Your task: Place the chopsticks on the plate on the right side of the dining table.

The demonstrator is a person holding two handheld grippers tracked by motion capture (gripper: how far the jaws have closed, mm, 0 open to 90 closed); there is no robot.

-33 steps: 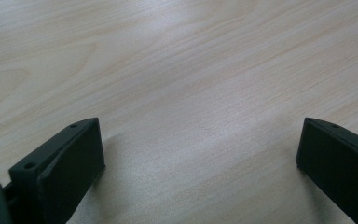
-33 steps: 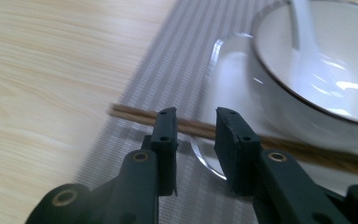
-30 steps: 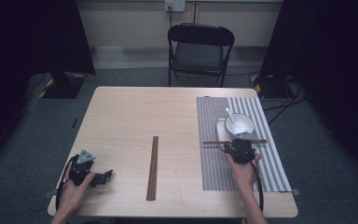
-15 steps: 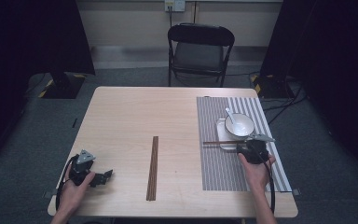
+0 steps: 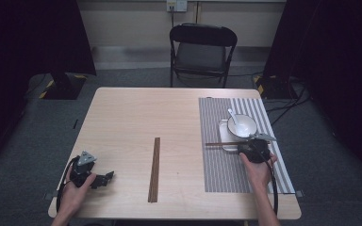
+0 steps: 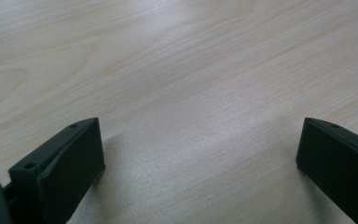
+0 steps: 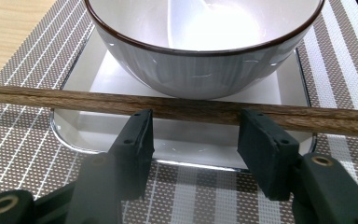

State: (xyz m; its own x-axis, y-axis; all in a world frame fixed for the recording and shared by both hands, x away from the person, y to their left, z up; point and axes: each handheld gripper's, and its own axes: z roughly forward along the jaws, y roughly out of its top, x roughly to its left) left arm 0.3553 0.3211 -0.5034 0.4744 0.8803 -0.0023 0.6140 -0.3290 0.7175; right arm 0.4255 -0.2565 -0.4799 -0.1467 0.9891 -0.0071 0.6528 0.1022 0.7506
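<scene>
While your right gripper stands part-open, gripping nothing, just short of the chopsticks laid across the square plate before the bowl, the second pair lies mid-table and your left gripper gapes empty.

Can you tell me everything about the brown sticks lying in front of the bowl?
The brown sticks are a pair of dark wooden chopsticks, long, thin and straight, lying flat and pressed side by side. They rest across the near edge of the white square tray, just in front of the bowl, and their ends reach out over the striped mat. The right tongs are open, one jaw tip on each side, close against the sticks without pinching them.
</scene>
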